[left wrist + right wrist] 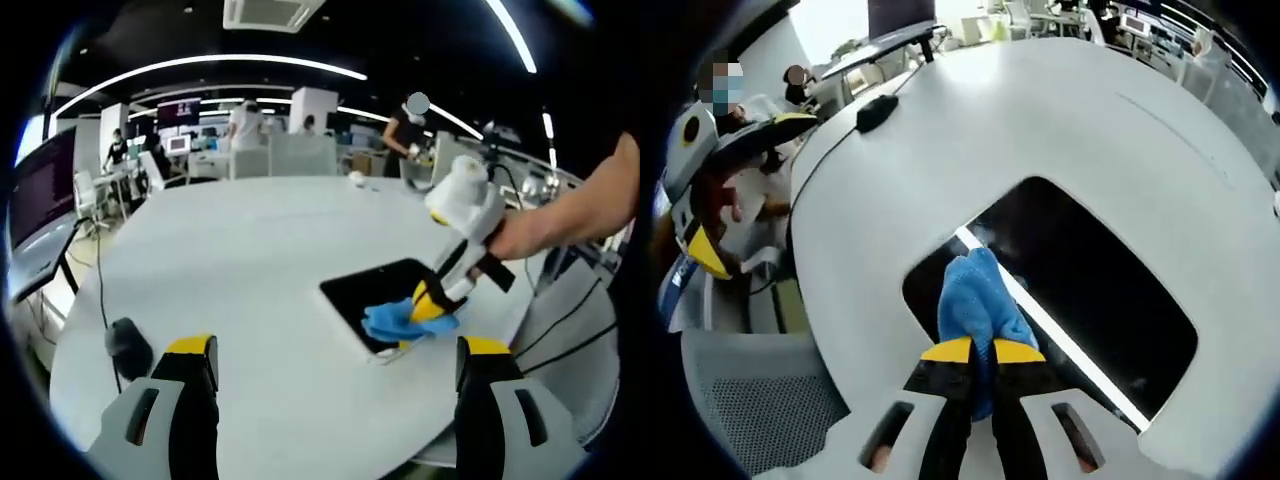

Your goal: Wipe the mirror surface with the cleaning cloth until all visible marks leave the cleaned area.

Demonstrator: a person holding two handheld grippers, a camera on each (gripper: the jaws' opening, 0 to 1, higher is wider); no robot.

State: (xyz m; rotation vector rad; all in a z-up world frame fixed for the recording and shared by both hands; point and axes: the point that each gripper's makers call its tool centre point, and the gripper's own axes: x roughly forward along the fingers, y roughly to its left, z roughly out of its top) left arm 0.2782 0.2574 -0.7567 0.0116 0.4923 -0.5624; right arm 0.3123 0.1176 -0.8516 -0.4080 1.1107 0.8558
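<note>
A dark rectangular mirror (372, 292) (1080, 270) with a white frame lies flat on the white round table (240, 260) (970, 120). My right gripper (982, 350) (432, 302) is shut on a blue cleaning cloth (978, 300) (395, 322), which rests on the mirror's near corner. A ceiling light reflects as a bright stripe across the glass. My left gripper (335, 350) stands open above the table's near edge, short of the mirror, with nothing between its fingers. It also shows at the left edge of the right gripper view (700, 240).
A black computer mouse (128, 343) (876, 111) with its cable lies on the table toward the left. Office chairs, desks, monitors and several people stand beyond the table. A mesh chair (750, 400) is below the table edge.
</note>
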